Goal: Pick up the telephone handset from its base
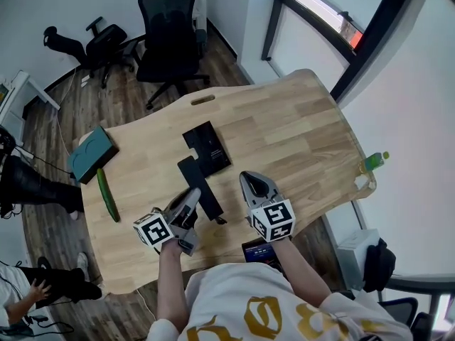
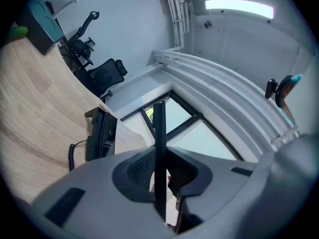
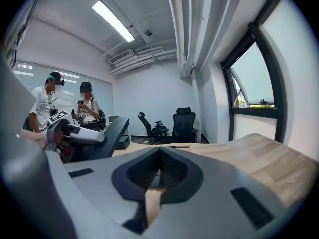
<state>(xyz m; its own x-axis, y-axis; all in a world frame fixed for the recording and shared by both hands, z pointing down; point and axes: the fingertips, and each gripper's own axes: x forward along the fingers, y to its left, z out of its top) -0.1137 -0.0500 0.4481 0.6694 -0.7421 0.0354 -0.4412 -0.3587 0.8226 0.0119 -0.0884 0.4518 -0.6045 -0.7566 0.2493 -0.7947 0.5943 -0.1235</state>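
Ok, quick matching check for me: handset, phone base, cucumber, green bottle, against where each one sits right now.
Things:
1 handset
2 phone base
3 cucumber
4 green bottle

Places:
A at the table's right edge
B near the table's left edge, by the teal box
C clamped in the left hand-held gripper
D flat mid-table

Pairs: 1-C, 2-D, 3-B, 4-A

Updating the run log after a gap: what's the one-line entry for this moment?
left gripper: shut on handset | handset: off base | right gripper: shut, empty
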